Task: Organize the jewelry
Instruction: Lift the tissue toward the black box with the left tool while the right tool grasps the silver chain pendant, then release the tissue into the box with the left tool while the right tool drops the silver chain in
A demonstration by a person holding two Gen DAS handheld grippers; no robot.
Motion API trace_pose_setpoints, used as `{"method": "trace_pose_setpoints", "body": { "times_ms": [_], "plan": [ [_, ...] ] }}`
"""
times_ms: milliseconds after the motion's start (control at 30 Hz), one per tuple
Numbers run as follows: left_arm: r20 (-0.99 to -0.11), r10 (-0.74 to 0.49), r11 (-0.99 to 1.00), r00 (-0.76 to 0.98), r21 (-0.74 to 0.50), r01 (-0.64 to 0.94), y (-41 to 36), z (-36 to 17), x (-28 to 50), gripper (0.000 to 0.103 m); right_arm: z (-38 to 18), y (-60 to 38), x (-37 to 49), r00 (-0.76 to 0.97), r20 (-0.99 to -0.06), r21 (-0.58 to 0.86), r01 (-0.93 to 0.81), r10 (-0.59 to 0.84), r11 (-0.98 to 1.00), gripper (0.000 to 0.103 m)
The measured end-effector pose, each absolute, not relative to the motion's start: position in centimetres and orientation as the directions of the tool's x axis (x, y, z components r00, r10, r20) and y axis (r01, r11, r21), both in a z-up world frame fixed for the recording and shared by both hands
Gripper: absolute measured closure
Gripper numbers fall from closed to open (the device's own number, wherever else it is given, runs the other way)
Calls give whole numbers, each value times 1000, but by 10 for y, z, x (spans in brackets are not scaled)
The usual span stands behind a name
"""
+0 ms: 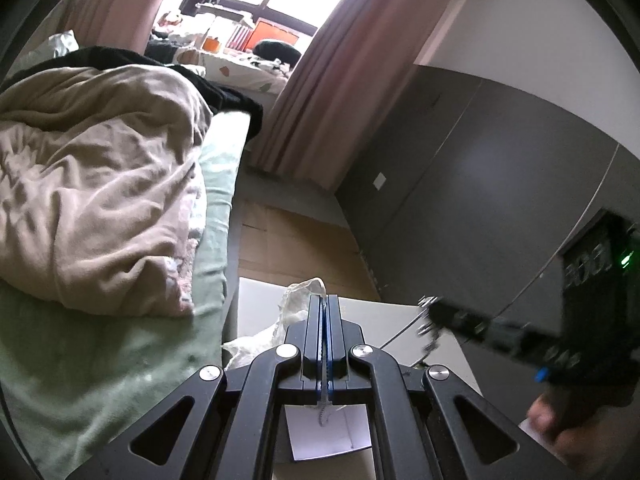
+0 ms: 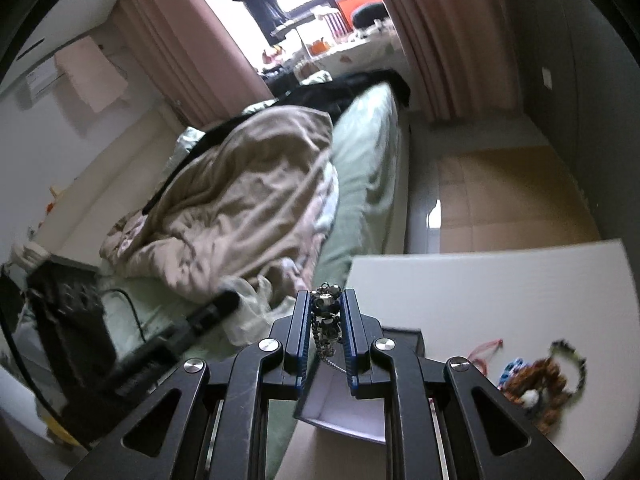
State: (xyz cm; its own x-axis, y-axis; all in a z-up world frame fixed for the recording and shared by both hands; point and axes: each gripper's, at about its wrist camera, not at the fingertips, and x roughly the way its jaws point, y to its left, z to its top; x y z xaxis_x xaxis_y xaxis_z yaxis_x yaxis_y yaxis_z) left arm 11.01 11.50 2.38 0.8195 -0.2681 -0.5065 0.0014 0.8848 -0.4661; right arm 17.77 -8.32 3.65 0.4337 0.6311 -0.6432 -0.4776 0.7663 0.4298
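My left gripper is shut on a sheer white organza pouch, held above the white table; a thin cord hangs between its fingers. My right gripper is shut on a chunky silver beaded bracelet whose thin chain dangles down over an open box. In the left wrist view the right gripper reaches in from the right with the bracelet at its tip, close to the pouch. The pouch and the left gripper show blurred in the right wrist view.
A pile of loose jewelry and a pink cord lie on the white table at the right. A bed with a beige duvet stands to the left. Grey wardrobe doors stand to the right.
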Motion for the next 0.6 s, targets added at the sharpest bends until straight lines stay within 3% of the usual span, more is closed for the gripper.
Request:
{"method": "trace_pose_setpoints", "body": {
  "times_ms": [267,300,367,433,600],
  "plan": [
    [-537,-286,886,794,-463,6,103,17,118,103,-7,-85,186,370,-699,451,-436,612,779,84],
    [-540,-290,886,790,-464,8,101,16,119,103,-10,-88,189,346,-702,473,-426,622,771,79],
    [-547,-304,884,780,-467,17,95,13,122,103,-11,-94,189,347,-698,486,-413,626,771,38],
    [-552,-321,883,769,-469,31,88,11,124,103,-5,-105,188,385,-688,471,-408,616,782,24],
    [-574,-346,888,742,-455,61,67,7,128,103,4,-137,188,410,-673,487,-380,616,786,4]
  ]
}}
